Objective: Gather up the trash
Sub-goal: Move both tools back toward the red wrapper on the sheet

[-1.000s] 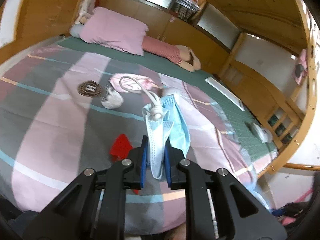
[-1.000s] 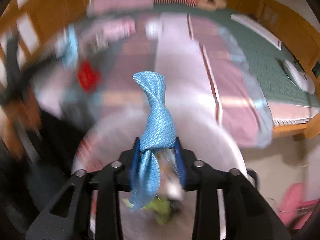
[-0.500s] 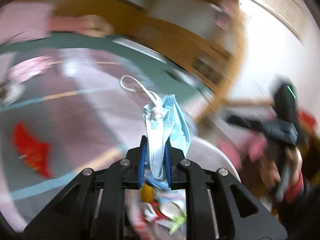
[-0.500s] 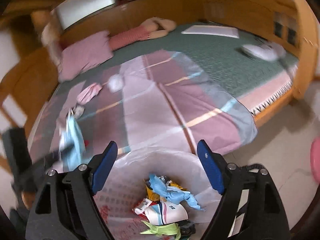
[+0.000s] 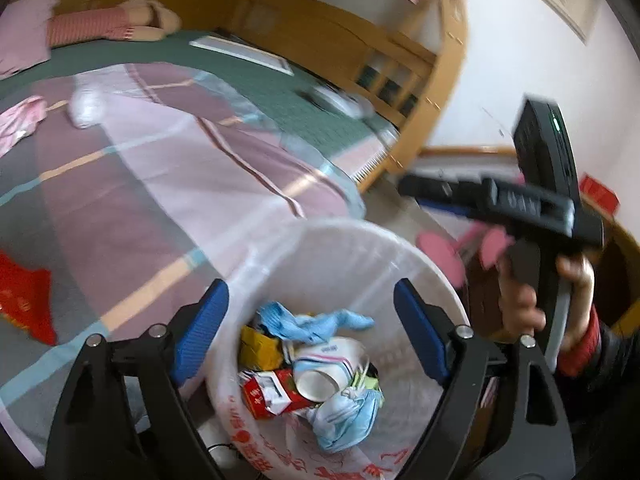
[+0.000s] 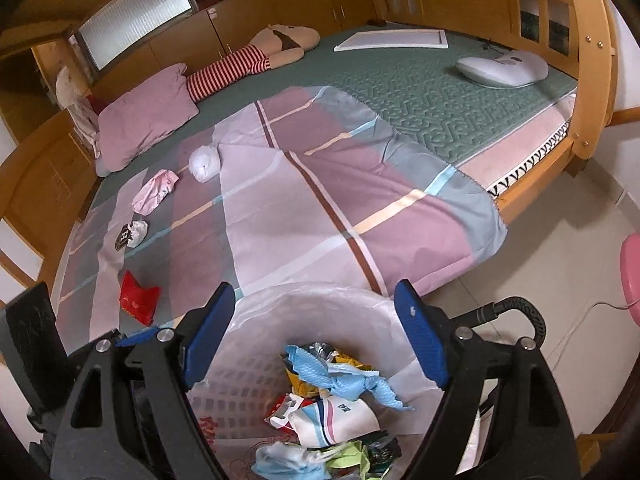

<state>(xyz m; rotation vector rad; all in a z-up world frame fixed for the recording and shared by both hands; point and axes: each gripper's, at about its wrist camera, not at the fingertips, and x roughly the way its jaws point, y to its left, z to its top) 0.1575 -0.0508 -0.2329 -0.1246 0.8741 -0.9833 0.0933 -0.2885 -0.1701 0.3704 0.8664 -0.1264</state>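
Both grippers hang over the lined trash bin (image 6: 320,300) at the bed's edge. The left gripper (image 5: 310,328) is opening wide with nothing between its jaws; the right gripper (image 6: 312,332) stands wide and empty.

Risks — judged from this position:
- A low pass toward the bed could snag the bin liner (image 5: 280,248) and tip the bin.
- The two grippers sit close together and could collide.

Trash left on the bedspread, counted: one red wrapper (image 6: 138,298), one pink wrapper (image 6: 156,192), one white wad (image 6: 205,164), one crumpled scrap with a dark label (image 6: 132,234) — four items.
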